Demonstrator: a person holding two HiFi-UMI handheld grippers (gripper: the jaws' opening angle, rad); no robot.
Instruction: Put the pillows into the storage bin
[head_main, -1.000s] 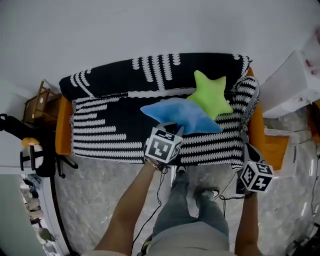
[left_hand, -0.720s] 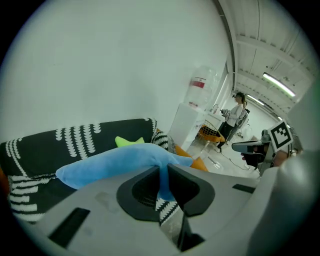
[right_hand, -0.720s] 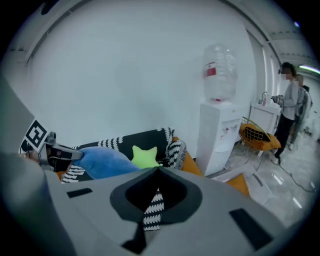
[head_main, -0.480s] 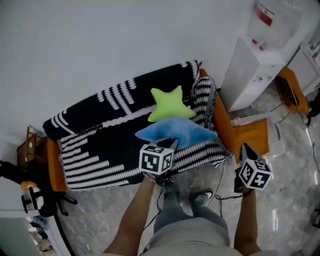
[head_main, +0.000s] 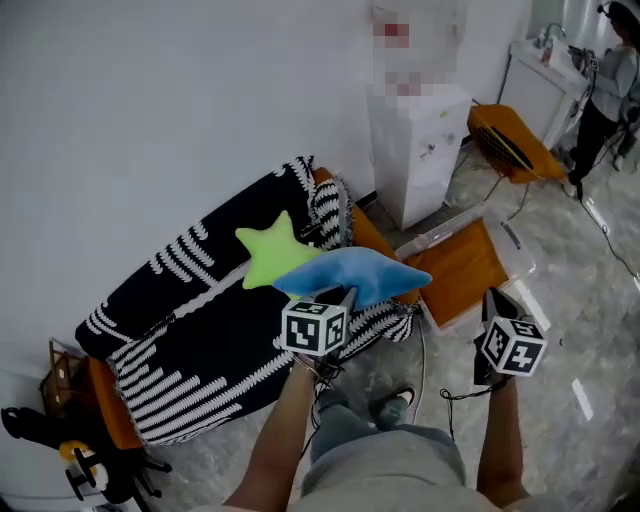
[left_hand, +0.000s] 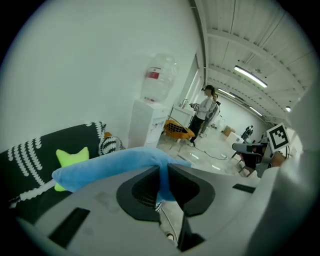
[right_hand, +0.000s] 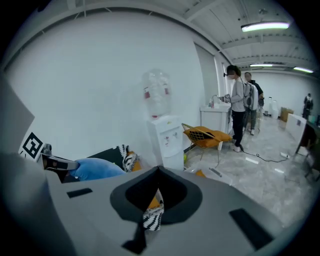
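Blue pillow (head_main: 360, 272) lifted, left tool (left_hand: 163, 172) pinching it; right tool (right_hand: 158, 172) closed; one green pillow (head_main: 272, 256).

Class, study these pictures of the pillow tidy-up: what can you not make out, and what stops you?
1. Green star pillow: head view, its near side is covered by the blue pillow.
2. Water dispenser: head view, its top lies under a mosaic patch.
3. Orange item beside the sofa: head view, too indistinct to tell what it is.
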